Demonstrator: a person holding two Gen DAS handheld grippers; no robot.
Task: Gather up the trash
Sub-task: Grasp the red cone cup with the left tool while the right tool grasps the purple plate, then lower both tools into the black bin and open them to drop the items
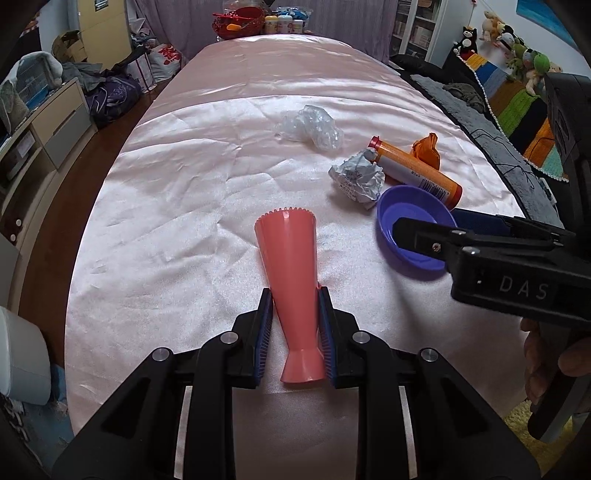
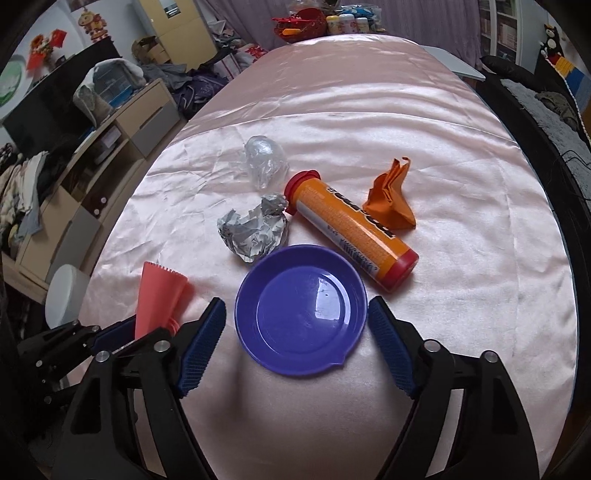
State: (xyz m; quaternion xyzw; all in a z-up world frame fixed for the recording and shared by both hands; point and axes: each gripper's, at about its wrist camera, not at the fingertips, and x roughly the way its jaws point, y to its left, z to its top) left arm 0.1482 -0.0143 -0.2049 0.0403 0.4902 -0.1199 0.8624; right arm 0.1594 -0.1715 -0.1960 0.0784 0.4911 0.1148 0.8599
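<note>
My left gripper (image 1: 293,325) is shut on a pink plastic cone (image 1: 290,273), gripping its narrow end; the cone also shows in the right wrist view (image 2: 159,299). My right gripper (image 2: 297,332) is open with its jaws on either side of a purple dish (image 2: 301,314), which also shows in the left wrist view (image 1: 410,225). Beyond the dish lie a crumpled foil ball (image 2: 255,230), a crumpled clear plastic wrap (image 2: 266,160), an orange tube with red caps (image 2: 351,229) and a crumpled orange paper (image 2: 391,199).
Everything lies on a pink satin cloth (image 2: 406,110) over a long table. A red basket and bottles (image 2: 317,22) stand at the far end. Shelves and clutter (image 2: 92,147) line the left; a dark sofa (image 1: 480,107) lies to the right.
</note>
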